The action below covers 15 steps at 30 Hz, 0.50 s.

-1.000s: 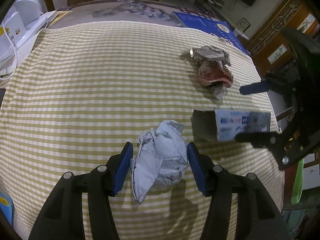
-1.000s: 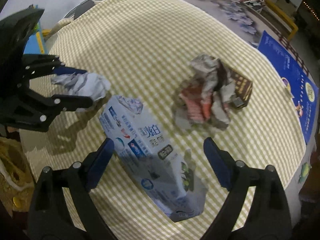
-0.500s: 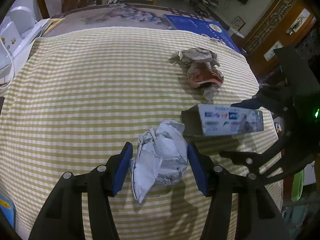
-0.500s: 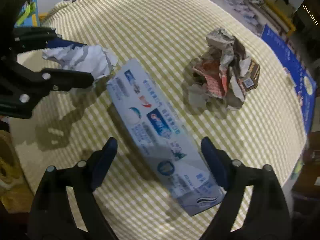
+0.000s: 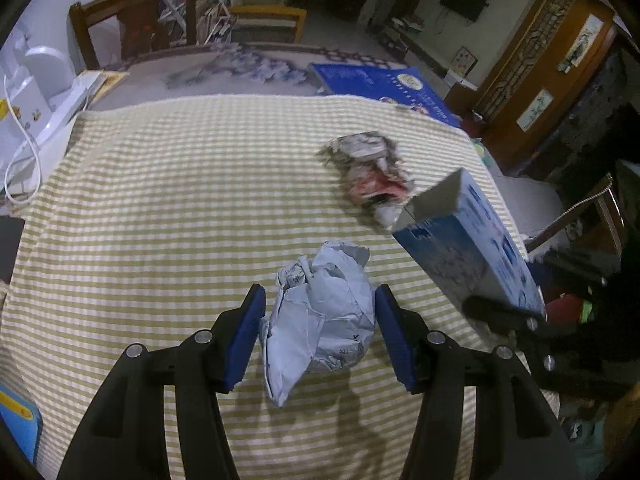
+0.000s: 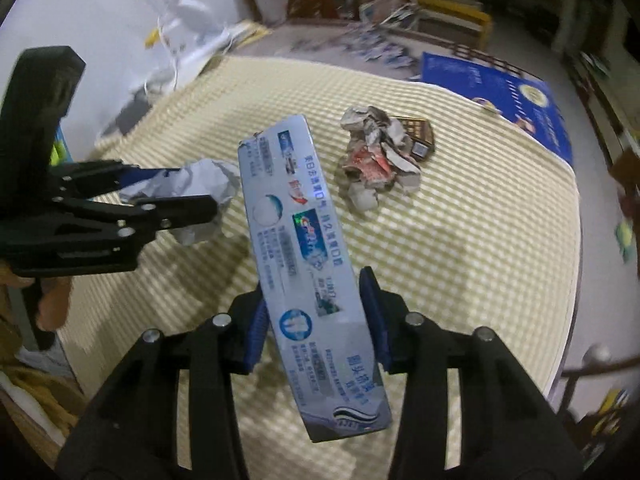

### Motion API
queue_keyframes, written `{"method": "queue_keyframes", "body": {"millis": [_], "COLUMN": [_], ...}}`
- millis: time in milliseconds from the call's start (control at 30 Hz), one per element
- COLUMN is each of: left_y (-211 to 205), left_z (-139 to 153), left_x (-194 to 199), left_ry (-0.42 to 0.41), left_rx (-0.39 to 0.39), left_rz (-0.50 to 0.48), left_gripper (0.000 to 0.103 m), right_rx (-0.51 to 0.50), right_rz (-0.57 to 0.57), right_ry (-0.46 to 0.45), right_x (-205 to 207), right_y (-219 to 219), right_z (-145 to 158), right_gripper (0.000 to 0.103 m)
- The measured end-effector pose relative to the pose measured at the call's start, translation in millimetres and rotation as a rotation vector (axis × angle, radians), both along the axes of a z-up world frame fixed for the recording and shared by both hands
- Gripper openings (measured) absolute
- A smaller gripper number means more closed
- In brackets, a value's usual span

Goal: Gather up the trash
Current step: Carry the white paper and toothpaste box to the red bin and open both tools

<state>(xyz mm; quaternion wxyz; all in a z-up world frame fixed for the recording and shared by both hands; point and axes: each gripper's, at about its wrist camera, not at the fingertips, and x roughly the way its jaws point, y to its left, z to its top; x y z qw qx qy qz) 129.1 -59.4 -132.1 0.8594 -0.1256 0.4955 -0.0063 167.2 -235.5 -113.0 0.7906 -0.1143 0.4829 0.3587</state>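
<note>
My right gripper (image 6: 316, 316) is shut on a long blue-and-white toothpaste box (image 6: 296, 240) and holds it tilted above the striped cloth; the box also shows in the left wrist view (image 5: 468, 248). My left gripper (image 5: 320, 330) is shut on a crumpled white paper ball (image 5: 320, 316), its blue pads touching both sides. The ball also shows in the right wrist view (image 6: 200, 184). A second wad of crumpled paper with red print (image 5: 372, 172) lies on the cloth farther back, also visible in the right wrist view (image 6: 380, 156).
The table has a yellow-and-white striped cloth (image 5: 160, 200). A blue booklet (image 5: 376, 84) lies at the far right edge. White appliances and a cable (image 5: 28, 112) stand at the far left. Wooden chairs (image 5: 140, 16) stand behind the table.
My right gripper has closed on the toothpaste box and lifted it off the cloth, tilting it up. My left gripper has stayed around the paper ball.
</note>
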Motion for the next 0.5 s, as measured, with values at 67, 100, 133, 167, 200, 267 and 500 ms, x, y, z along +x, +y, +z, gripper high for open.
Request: {"method": "queue_keyframes", "body": {"millis": [67, 100, 133, 167, 200, 267, 500], "left_y": [-4.5, -7.0, -10.9, -12.7, -15.4, -21.8, -48.2], "left_z": [6.3, 9.4, 13.9, 17.2, 20.4, 27.7, 44.9], "left_x": [-3.0, -4.8, -7.5, -9.5, -11.2, -15.4, -24.5], "left_ry": [-0.015, -0.023, -0.033, -0.039, -0.046, -0.062, -0.102], "left_rx": [0.003, 0.004, 0.008, 0.011, 0.013, 0.016, 0.014], "left_rz": [-0.012, -0.019, -0.03, -0.036, -0.043, -0.06, -0.127], "left_gripper": [0.054, 0.054, 0.054, 0.054, 0.054, 0.054, 0.054], "right_rx": [0.034, 0.052, 0.075, 0.098, 0.12, 0.155, 0.256], "right_rz": [-0.054, -0.082, -0.118, -0.151, -0.183, -0.238, -0.407], "right_ry": [0.002, 0.005, 0.008, 0.008, 0.007, 0.0, -0.021], "right_x": [-12.7, -18.0, -24.3, -30.6, -36.5, -44.1, -70.3], "right_y": [-8.2, -14.4, -20.9, -27.2, -33.4, -45.9, -89.3], "right_z": [2.4, 3.8, 7.8, 11.8, 15.6, 23.7, 40.9], "right_gripper": [0.042, 0.042, 0.042, 0.042, 0.042, 0.042, 0.042]}}
